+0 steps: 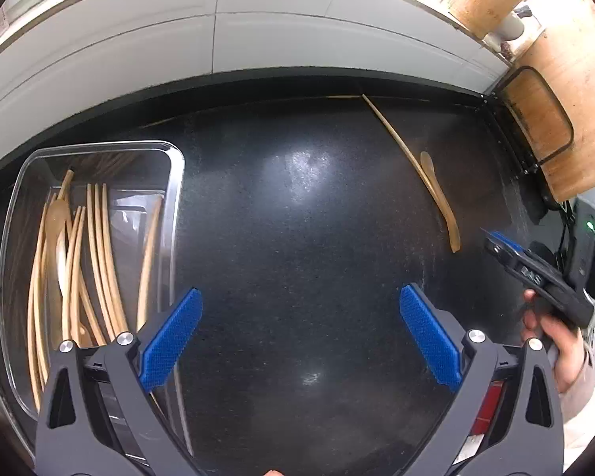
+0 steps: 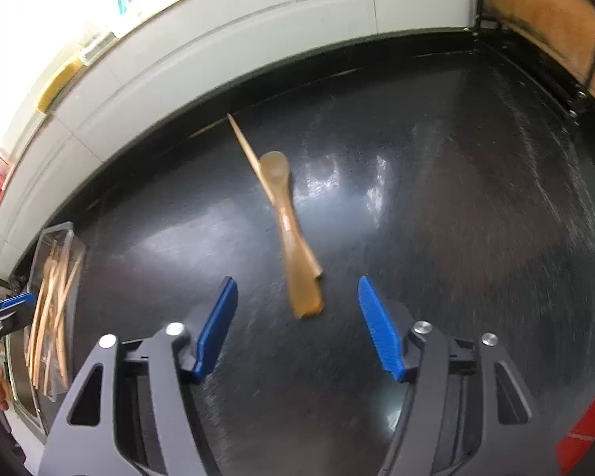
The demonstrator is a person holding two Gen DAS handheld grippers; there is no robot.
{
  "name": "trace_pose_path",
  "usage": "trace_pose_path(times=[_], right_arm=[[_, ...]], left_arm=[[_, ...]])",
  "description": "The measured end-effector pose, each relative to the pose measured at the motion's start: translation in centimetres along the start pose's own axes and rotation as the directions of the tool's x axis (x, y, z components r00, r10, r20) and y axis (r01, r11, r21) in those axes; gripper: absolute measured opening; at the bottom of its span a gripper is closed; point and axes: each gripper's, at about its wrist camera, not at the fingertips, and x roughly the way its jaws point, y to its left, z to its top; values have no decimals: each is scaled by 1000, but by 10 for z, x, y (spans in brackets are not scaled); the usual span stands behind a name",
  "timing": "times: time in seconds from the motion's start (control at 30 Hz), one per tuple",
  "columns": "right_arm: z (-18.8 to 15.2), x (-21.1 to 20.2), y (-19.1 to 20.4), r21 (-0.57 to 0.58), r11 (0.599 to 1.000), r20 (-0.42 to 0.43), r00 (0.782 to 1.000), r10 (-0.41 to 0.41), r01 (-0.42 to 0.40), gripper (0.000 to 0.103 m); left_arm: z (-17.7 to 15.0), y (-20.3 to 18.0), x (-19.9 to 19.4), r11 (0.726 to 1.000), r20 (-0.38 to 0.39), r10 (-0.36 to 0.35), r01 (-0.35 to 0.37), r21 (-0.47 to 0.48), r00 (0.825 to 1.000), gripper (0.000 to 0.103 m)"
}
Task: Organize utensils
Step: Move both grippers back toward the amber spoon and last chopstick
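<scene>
The wooden spoon [image 2: 285, 214], crossed with a stick [image 2: 250, 150] on the counter [image 2: 436, 238], lies just ahead of the spread, empty right claw [image 2: 297, 317], which should straddle its handle before closing.

the only marking visible is a short run of pale embossed characters on the black body of the right gripper [image 1: 496, 246], seen from the left wrist camera. the characters are too small and skewed to read with certainty. no other text, label, brand, number or sign is readable in either view.
</scene>
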Motion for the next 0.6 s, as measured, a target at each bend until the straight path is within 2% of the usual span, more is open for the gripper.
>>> trace_pose_path(times=[0.23,0.37,0.5,0.6], right_arm=[[30,28,4,-107,994,-26,999,34,-36,59],[37,43,6,-155,987,-64,997,38,-48,50],[41,52,6,-189,980,-90,995,45,-61,48],[45,59,7,-214,974,-110,993,53,-76,41]], left_arm=[[2,2,0,994,20,54,-52,-94,998,97],[1,1,-1,990,25,69,-65,-122,997,97],[2,-9,3,987,26,92,-88,-135,995,97],[5,-18,6,985,29,97,-92,-144,995,97]])
